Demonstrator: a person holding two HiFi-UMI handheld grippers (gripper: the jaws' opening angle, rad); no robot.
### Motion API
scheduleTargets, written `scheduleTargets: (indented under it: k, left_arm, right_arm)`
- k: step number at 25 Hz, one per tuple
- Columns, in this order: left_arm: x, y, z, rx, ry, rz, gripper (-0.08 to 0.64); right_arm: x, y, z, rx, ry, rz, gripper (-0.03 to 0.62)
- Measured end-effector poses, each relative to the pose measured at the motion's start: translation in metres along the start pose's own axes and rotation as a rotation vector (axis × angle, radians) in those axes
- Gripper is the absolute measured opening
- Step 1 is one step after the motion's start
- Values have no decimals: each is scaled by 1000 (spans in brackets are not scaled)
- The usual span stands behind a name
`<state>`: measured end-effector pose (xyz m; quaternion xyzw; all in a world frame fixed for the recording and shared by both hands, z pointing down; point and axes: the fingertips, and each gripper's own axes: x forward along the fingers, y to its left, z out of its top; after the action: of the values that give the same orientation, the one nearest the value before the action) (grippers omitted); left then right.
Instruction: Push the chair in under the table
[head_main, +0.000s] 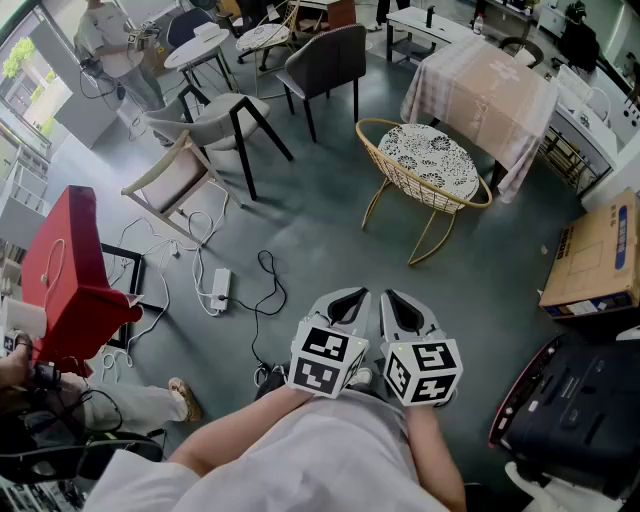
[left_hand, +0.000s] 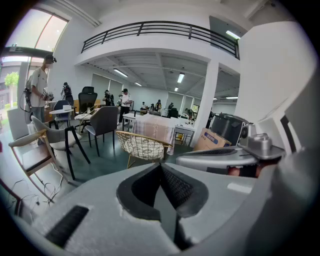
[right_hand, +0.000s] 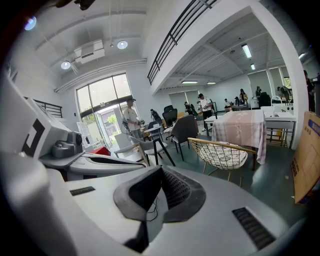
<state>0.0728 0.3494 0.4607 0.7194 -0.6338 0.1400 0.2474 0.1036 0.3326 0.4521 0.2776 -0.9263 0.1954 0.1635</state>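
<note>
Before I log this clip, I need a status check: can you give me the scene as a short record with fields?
chair: gold wire chair, standing close in front of the table, seat not under it
table: cloth-covered table
left gripper: shut, empty, well short of the chair
right gripper: shut, empty, right beside the left one
floor: power strip and cables, left of the grippers
task state: push not yet begun
</note>
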Motion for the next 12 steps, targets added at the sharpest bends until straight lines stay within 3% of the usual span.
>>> scheduleTargets:
  k: [12]
  left_arm:
    - [-3,5,-1,-13,6,23,5]
  right_arm:
    - [5,0,-1,22,0,-2,3]
